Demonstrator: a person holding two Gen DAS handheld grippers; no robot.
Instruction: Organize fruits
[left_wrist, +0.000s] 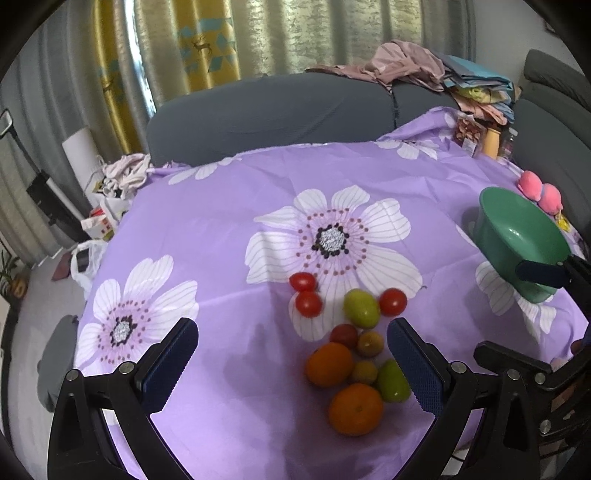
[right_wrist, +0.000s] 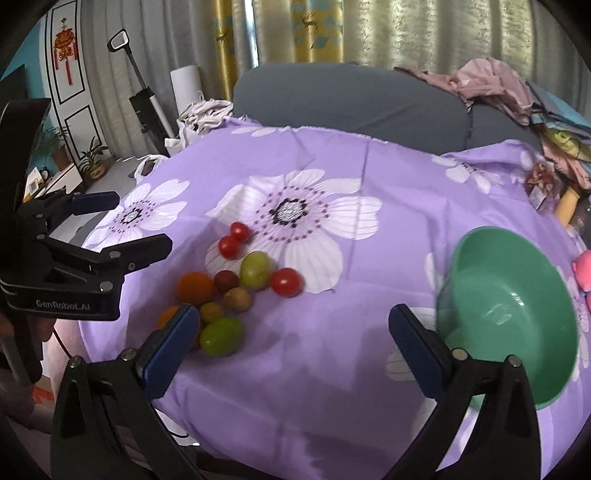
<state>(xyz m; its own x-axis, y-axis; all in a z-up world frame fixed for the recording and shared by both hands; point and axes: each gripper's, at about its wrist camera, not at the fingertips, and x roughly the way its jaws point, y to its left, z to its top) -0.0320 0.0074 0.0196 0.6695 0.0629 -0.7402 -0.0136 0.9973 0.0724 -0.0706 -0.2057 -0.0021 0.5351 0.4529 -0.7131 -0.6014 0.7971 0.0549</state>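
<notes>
Lying ahead — fruits (left_wrist: 351, 343), left hand-held gripper (left_wrist: 291, 365)

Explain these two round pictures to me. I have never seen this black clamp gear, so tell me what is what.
There is no robot here. A person holds a pair of tongs in each hand, with a wide-angle camera on each.

One picture looks along the left tongs, the other along the right tongs. Both stand open and hold nothing.

On the purple flowered cloth lies a cluster of fruit: two oranges, red tomatoes and green fruits. To the right is an empty green bowl, so nothing is sorted yet.
</notes>
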